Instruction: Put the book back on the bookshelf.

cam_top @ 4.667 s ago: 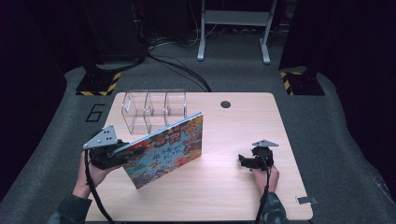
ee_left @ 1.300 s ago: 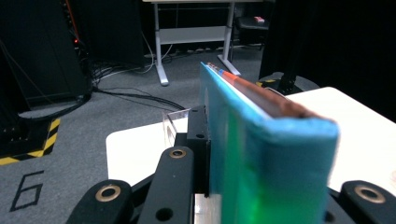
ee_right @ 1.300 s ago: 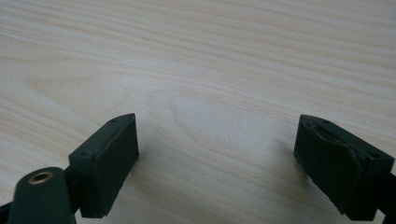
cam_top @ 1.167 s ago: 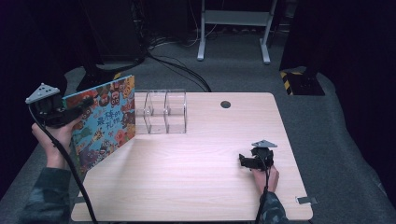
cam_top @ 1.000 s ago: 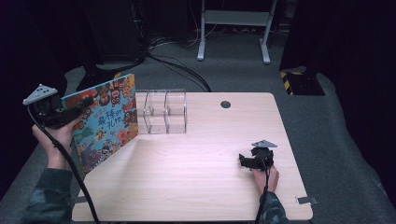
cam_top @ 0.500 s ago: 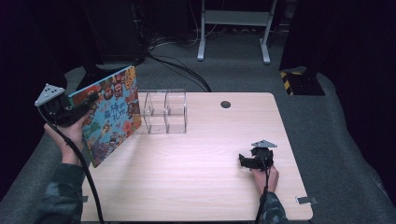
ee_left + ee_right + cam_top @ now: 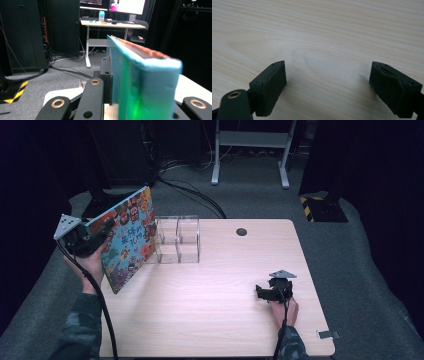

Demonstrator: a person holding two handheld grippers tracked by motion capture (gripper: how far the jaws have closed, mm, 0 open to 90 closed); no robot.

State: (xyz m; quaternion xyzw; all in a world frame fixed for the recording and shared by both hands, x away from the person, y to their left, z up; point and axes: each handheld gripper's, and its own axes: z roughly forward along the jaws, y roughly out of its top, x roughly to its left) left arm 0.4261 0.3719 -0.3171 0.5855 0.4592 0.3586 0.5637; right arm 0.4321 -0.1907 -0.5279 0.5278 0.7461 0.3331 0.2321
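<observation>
at the left edge of the table (image 7: 215, 320), the left gripper (image 7: 102, 231) holds the book (image 7: 127, 237) up in the air. its jaws are shut tight on the book, one on each side, as the left gripper view shows close up on the book (image 7: 140, 82). the book stands tall and leans a bit, with its bright cover facing the middle of the table. it looks held this way so it can slide on its edge into the rack (image 7: 175, 240).

the rack is clear and has a few slots. it sits on the far left part of the table, just beside the book. its slots are open at the top, which looks right for a book to drop in standing up.

the right gripper (image 7: 264, 292) rests low on the table near the right front side, well apart from the book. its jaws are wide open with nothing between them, so it seems to be waiting.

the table is pale wood with a small dark hole (image 7: 241, 231) near the far edge. it stands on grey carpet. the room is dark, with cables (image 7: 190, 195) on the floor and a desk (image 7: 112, 25) behind.
</observation>
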